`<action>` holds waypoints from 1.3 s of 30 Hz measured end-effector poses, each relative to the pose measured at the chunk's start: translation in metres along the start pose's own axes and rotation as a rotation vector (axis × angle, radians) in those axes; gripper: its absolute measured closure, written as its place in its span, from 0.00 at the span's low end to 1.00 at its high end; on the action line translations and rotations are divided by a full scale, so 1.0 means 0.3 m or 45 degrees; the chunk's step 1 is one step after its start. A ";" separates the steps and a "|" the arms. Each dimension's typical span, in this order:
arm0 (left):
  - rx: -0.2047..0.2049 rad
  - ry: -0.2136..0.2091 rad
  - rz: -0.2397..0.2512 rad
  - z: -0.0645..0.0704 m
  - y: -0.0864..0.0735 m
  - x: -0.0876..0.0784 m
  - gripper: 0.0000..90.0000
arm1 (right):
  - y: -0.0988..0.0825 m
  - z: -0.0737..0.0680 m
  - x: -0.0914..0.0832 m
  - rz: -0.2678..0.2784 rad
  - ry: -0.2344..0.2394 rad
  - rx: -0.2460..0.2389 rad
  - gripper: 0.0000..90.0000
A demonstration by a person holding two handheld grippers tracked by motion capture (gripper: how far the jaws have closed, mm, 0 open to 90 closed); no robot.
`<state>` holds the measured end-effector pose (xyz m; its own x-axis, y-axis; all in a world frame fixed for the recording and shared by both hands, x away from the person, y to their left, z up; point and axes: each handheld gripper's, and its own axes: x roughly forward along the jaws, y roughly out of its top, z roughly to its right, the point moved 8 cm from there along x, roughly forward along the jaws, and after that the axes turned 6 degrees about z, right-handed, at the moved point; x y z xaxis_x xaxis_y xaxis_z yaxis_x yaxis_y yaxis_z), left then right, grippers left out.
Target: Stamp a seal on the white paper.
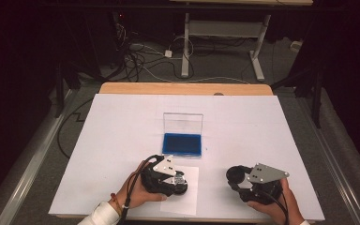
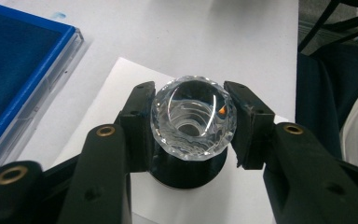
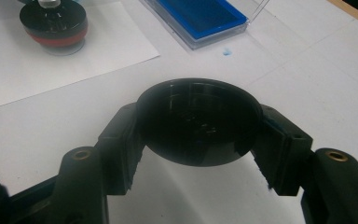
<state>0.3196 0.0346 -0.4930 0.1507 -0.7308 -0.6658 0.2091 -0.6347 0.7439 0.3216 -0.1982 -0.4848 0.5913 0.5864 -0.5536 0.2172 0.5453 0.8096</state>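
Left gripper view: fingers (image 2: 140,123) grasping the stamp's crystal knob (image 2: 193,117) between them; right fingers (image 3: 121,154) grasping the black cap (image 3: 198,121).

Beyond my fingers I see a white tabletop (image 1: 122,122) with a wooden edge (image 1: 183,88) at its far side, lit brightly against a dark room. Farther off, past that edge, a grey floor (image 1: 225,65) carries tangled cables (image 1: 140,56) and the white legs of a second desk (image 1: 225,28). Black stand poles (image 1: 316,93) flank both sides.
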 end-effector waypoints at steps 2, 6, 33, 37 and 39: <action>0.002 -0.011 -0.011 0.002 -0.003 0.006 0.61 | -0.001 0.000 0.000 0.000 0.000 0.001 0.43; 0.000 -0.011 -0.025 0.000 -0.010 0.015 0.61 | -0.001 0.000 0.000 -0.001 0.001 0.000 0.43; -0.033 -0.025 -0.044 -0.004 -0.017 0.027 0.61 | -0.004 -0.005 0.007 -0.015 0.006 -0.003 0.43; -0.035 -0.025 -0.042 -0.004 -0.018 0.027 0.61 | -0.004 -0.004 0.006 -0.014 0.006 -0.004 0.43; -0.037 -0.031 -0.042 -0.005 -0.018 0.027 0.61 | -0.004 -0.004 0.006 -0.016 0.005 -0.001 0.43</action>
<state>0.3212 0.0326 -0.5025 0.1200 -0.7156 -0.6882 0.2414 -0.6513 0.7194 0.3215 -0.1970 -0.4870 0.5858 0.5818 -0.5642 0.2237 0.5530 0.8026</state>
